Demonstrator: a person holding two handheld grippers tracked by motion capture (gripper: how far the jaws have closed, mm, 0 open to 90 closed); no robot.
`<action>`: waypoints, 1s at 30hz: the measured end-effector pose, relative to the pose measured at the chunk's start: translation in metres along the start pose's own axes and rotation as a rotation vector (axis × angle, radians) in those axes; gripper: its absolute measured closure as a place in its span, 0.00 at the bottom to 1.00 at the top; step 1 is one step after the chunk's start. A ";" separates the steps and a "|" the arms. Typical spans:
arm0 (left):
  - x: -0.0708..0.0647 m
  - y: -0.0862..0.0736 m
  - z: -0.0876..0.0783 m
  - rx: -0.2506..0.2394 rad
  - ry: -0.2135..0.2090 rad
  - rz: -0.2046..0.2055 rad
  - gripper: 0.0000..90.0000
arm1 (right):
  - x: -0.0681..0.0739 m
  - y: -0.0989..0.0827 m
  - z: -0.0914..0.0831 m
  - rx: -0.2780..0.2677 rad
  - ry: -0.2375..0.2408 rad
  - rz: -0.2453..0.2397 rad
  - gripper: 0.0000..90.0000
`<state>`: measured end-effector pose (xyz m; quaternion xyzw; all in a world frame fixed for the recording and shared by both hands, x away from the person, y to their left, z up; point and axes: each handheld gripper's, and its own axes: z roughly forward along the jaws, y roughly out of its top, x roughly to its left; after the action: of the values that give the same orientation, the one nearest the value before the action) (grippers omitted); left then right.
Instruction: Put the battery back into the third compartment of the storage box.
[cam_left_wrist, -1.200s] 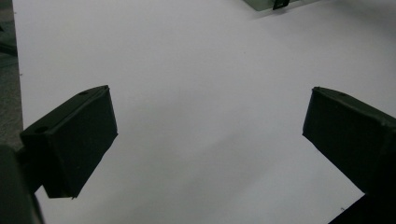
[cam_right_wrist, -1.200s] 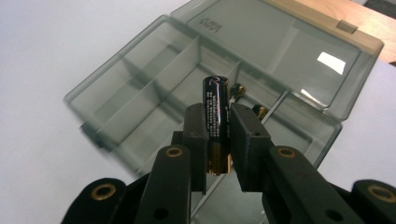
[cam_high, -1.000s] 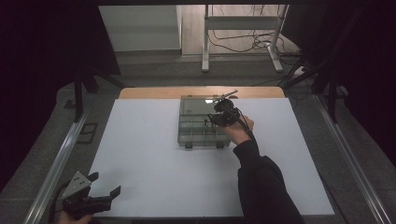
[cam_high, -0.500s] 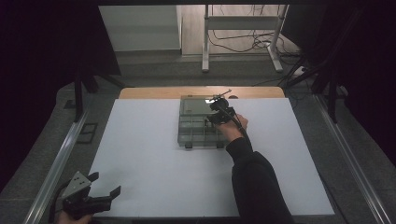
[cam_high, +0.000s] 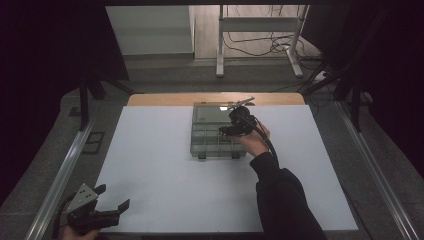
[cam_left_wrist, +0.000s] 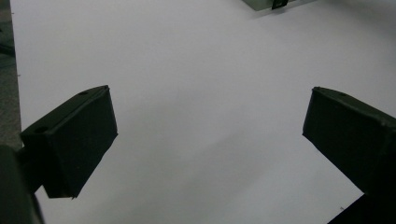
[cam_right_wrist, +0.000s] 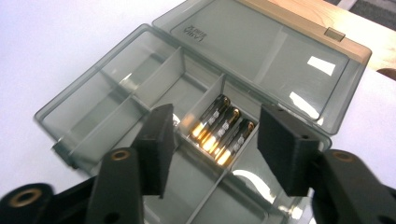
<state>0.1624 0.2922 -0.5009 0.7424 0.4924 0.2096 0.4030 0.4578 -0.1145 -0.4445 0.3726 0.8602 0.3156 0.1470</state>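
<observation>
Now right gripper (cam_right_wrist: 212, 156) above open grey organizer box (cam_high: 216, 131) at far middle of white table (cam_high: 165, 170); jaws just been opening, apart, nothing between. Three batteries (cam_right_wrist: 219, 132) lie side by side in one compartment. Left gripper (cam_high: 102, 212) at near-left table edge, jaws wide, empty.

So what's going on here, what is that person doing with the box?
A person works at a white table with a two-jaw gripper in each hand. The right gripper hangs over an open grey compartment box; its jaws have just been opening, with nothing pressed between them. Three batteries lie side by side in one compartment right below it. The left gripper waits open at the table's near left corner, holding nothing.
</observation>
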 end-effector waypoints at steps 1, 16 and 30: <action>0.000 0.000 0.000 0.000 0.000 0.000 0.04 | 0.001 -0.001 -0.003 -0.002 -0.003 -0.010 0.48; 0.000 0.000 0.000 0.002 0.001 0.000 0.04 | 0.020 -0.024 -0.036 -0.030 0.081 -0.065 0.28; 0.000 0.000 0.001 -0.002 0.000 -0.005 0.04 | 0.032 -0.046 -0.058 -0.014 0.112 -0.082 0.13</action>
<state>0.1632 0.2917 -0.5010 0.7407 0.4944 0.2091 0.4041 0.3827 -0.1404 -0.4316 0.3175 0.8795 0.3356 0.1140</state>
